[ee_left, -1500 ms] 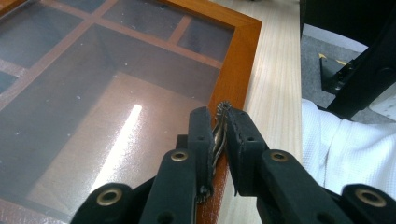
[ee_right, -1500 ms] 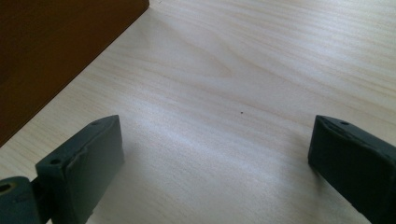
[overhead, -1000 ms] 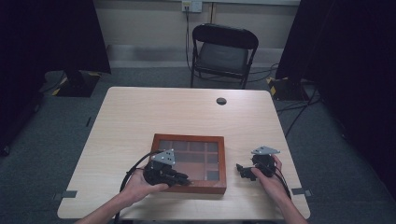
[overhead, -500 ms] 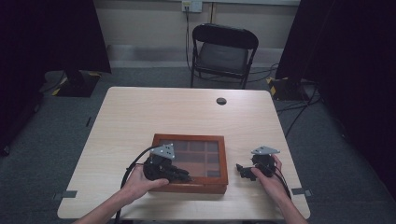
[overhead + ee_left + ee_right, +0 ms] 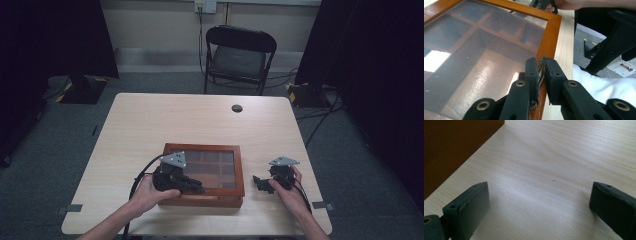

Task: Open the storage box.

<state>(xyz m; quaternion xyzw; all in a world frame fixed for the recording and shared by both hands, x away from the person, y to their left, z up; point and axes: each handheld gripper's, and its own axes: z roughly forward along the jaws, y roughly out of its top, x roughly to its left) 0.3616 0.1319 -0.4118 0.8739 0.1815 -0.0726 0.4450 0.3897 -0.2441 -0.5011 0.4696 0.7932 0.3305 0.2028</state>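
Wooden display box [image 5: 210,172] is positioned at the table's [image 5: 150,125] near edge, glass lid down. Its small metal latch [image 5: 541,71] is pinched by the closed left gripper [image 5: 540,75]; lifting remains. Right gripper [image 5: 539,202] is held wide open, empty, beside it.

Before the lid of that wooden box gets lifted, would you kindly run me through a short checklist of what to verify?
1. Left gripper shut on the latch at the box's front edge: ok, the jaws pinch the small metal piece.
2. Grip is centred on the latch: cannot tell, the jaws hide most of it.
3. Right gripper free to steady the box: ok, its jaws are wide open over bare table.
4. Right gripper touching the box: not ok, it sits apart, beside the box's right side.
5. Lid shut and flat: ok, the glass pane lies level in its frame.
6. Hinges free: cannot tell.
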